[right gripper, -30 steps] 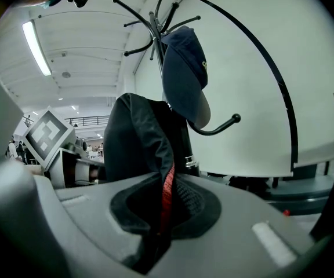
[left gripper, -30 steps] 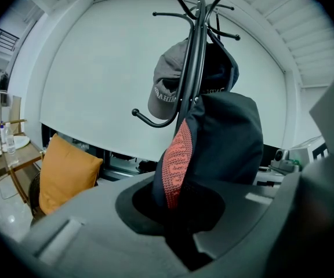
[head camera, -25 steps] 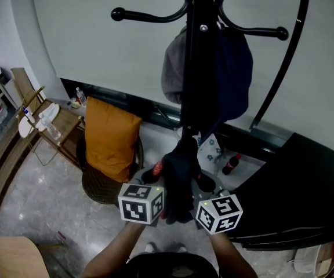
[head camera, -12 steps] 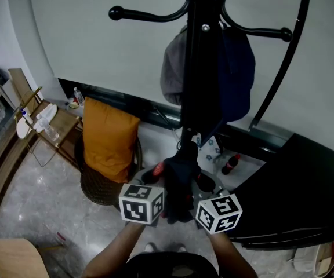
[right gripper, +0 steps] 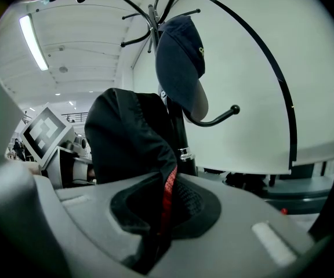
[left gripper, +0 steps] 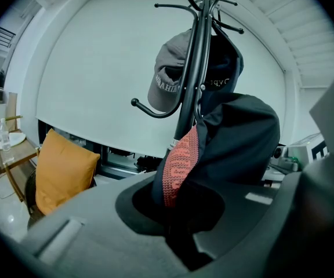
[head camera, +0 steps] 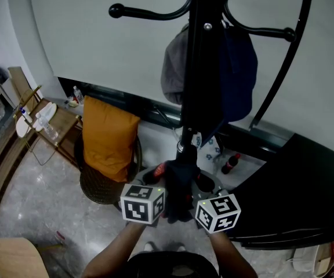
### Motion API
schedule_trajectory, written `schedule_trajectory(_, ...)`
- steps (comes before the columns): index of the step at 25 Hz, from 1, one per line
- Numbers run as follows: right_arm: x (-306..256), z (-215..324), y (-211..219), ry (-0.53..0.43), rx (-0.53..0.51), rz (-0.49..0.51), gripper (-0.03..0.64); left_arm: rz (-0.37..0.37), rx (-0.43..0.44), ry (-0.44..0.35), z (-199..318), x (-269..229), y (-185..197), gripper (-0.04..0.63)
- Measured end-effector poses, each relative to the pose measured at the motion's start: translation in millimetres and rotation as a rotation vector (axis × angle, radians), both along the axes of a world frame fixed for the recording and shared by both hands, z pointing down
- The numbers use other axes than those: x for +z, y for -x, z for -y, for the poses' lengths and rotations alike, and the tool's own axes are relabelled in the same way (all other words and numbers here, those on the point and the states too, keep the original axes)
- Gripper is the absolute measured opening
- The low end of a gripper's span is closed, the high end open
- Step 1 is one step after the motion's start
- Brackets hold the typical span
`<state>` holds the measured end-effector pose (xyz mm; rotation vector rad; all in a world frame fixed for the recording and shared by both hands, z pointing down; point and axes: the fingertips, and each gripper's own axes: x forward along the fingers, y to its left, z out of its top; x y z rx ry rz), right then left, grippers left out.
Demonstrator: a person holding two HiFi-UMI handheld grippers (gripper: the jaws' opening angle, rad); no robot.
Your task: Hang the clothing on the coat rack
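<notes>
Clothing [head camera: 178, 181], dark with red trim, held near the coat rack [head camera: 197, 68].
We note left gripper [left gripper: 178, 236] and right gripper [right gripper: 152, 242] both clamped on it.

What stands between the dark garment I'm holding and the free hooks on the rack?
Nothing visible does. The dark garment is held on the near side of the coat rack, and the bare hook at upper left is open. The gray cap and navy cap hang close in on the rack, clear of that hook.
</notes>
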<state>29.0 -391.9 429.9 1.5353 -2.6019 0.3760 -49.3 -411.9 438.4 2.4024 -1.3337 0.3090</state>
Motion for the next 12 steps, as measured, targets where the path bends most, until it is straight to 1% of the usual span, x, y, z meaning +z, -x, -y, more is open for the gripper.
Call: schedule_trajectory(12,11.2,-1.7,0.6,0.022,-0.011,-0.005,0.031,0.020,0.002,0.013,-3.4,9.3,-0.3,0.023)
